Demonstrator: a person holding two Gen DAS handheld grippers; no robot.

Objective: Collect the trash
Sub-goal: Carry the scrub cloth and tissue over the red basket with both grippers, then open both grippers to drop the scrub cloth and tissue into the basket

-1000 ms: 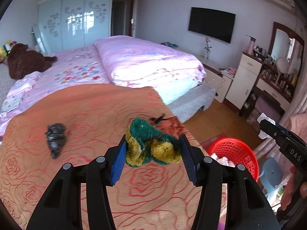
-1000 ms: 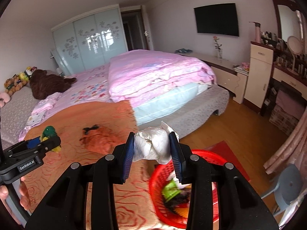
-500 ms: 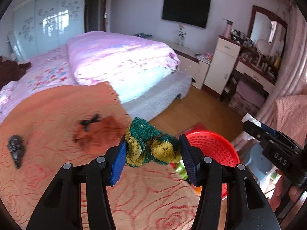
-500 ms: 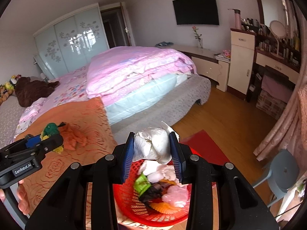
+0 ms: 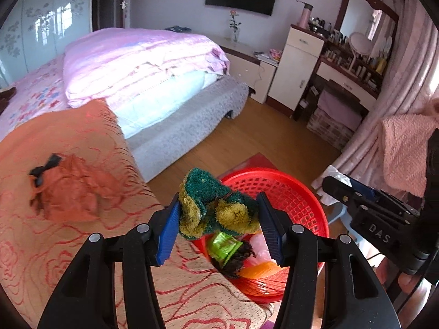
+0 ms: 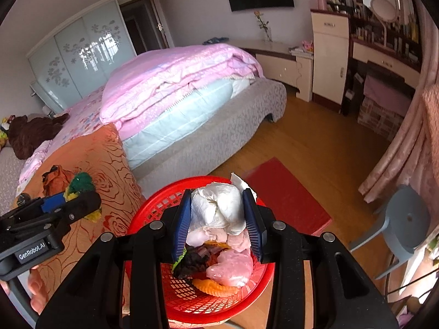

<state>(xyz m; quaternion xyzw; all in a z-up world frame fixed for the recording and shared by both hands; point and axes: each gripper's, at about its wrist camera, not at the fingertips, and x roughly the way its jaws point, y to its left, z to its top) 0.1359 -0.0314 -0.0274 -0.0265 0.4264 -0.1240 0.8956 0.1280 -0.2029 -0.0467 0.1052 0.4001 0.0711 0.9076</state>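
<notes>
My left gripper (image 5: 219, 226) is shut on a crumpled green and yellow sponge (image 5: 214, 211) and holds it at the near rim of the red basket (image 5: 299, 192). My right gripper (image 6: 216, 224) is shut on a white crumpled tissue wad (image 6: 219, 208) and holds it right above the red basket (image 6: 153, 211), which holds several pieces of trash. An orange crumpled wrapper (image 5: 71, 189) with a black bow lies on the orange blanket. The left gripper also shows in the right wrist view (image 6: 55, 211).
The orange rose-patterned blanket (image 5: 55, 246) covers the surface at left. A bed with a pink quilt (image 5: 137, 63) is behind. A red mat (image 6: 288, 192) and a blue stool (image 6: 406, 219) stand on the wooden floor. A dresser (image 5: 296, 63) lines the far wall.
Both grippers swung right toward the red basket, each still holding its trash. The left now reaches the basket's rim; the right has come down over its contents. The dark scrap left the view.
</notes>
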